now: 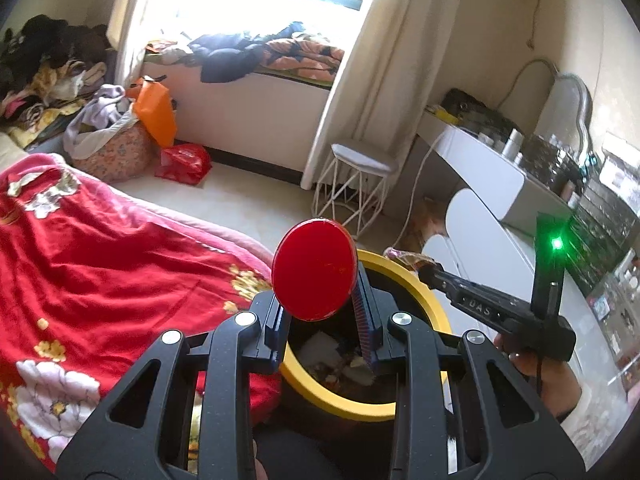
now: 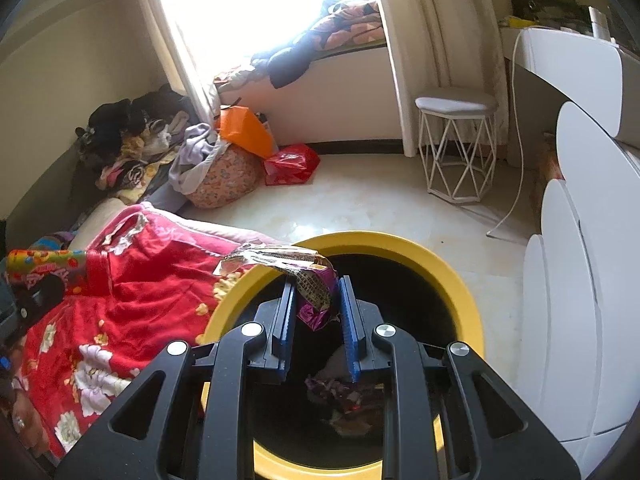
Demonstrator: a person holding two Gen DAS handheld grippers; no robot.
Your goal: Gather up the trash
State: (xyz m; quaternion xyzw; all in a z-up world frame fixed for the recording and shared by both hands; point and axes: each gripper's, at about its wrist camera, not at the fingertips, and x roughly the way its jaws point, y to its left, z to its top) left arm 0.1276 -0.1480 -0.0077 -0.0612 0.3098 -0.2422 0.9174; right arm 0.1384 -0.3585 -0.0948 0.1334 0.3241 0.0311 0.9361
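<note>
The left gripper [image 1: 320,280] clamped a red lid [image 1: 314,268], the right gripper [image 2: 316,292] a purple wrapper [image 2: 312,284], both over the yellow-rimmed bin [image 2: 400,240] holding scraps [image 2: 344,396].

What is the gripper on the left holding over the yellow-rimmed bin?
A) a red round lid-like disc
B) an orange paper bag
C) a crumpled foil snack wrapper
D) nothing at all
A: the left gripper has its jaws closed on a red disc above the yellow-rimmed bin.
</note>
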